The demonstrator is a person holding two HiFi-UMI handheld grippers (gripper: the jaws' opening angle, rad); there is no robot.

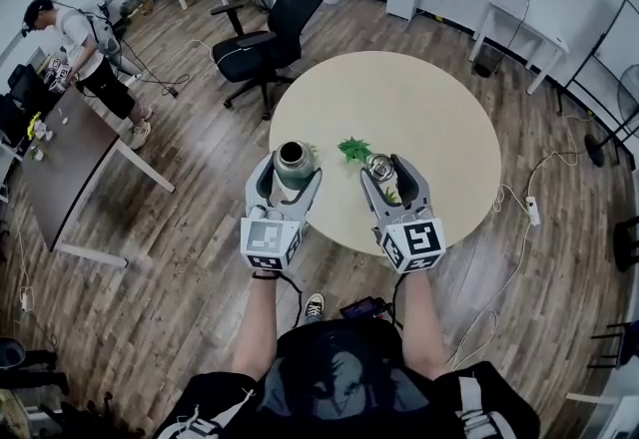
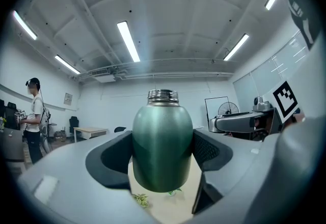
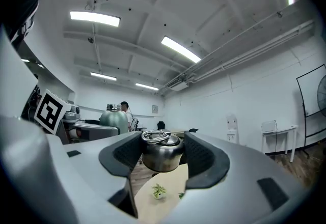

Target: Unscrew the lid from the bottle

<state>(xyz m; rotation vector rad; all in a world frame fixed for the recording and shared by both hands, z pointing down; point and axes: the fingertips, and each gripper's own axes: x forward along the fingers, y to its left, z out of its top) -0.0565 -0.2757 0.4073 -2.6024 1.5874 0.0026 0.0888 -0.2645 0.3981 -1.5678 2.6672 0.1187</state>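
A green metal bottle (image 2: 162,146) with a bare threaded steel neck stands upright between the jaws of my left gripper (image 2: 163,152), which is shut on its body; in the head view the bottle (image 1: 294,163) is held above the near left edge of the round table (image 1: 439,118). My right gripper (image 3: 163,152) is shut on the steel lid (image 3: 162,150), which has a ring handle on top. The lid (image 1: 379,167) is held apart from the bottle, to its right, in that gripper (image 1: 384,174). From the right gripper view the bottle (image 3: 113,120) shows at the left.
A small green plant (image 1: 353,149) lies on the table between the two grippers. A black office chair (image 1: 268,38) stands behind the table at left. A person (image 1: 85,53) stands by a dark desk (image 1: 60,168) at far left. Cables and a power strip (image 1: 531,211) lie on the floor at right.
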